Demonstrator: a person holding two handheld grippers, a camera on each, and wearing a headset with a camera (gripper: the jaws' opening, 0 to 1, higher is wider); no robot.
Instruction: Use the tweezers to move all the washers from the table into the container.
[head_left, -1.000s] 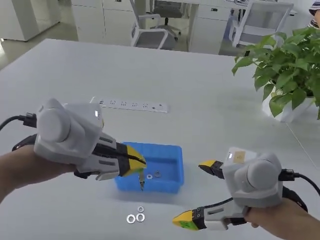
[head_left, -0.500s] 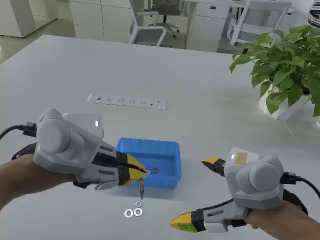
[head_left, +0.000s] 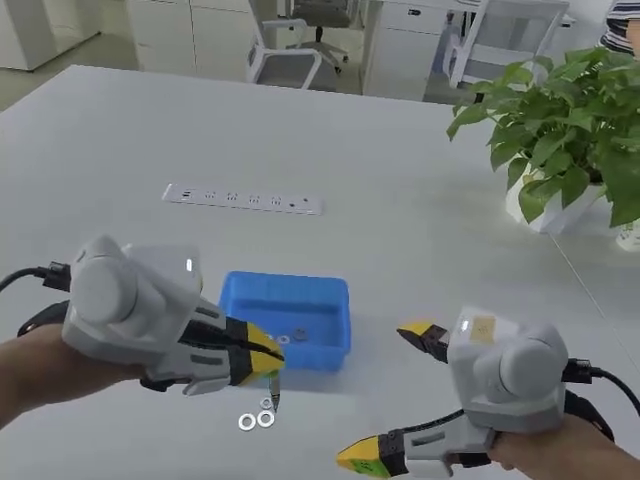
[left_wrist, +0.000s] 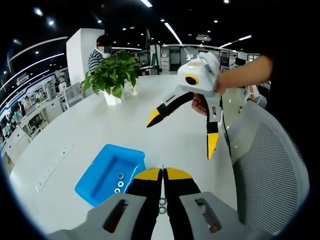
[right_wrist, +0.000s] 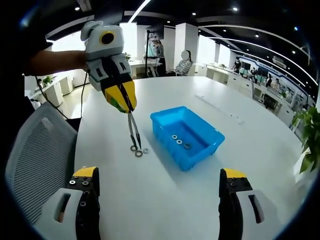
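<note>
The left hand-held gripper (head_left: 268, 358), closed tight on slim metal tweezers (right_wrist: 132, 131), has their tips at small silver washers (right_wrist: 138, 151) just beside the blue plastic container (head_left: 285, 285). Best to straddle one washer's rim squarely. The right hand-held gripper (head_left: 378, 396) gapes empty.

Bright, even overhead light, soft shadows, sharp head view, fisheye bending in both gripper views.

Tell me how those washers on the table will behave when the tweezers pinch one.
The washers look small, thin and flat: probably light, but hard to get under. They seem smooth metal, so one may slip from the tweezers' fine tips. They lie close together, so nudging one could shift the others.
</note>
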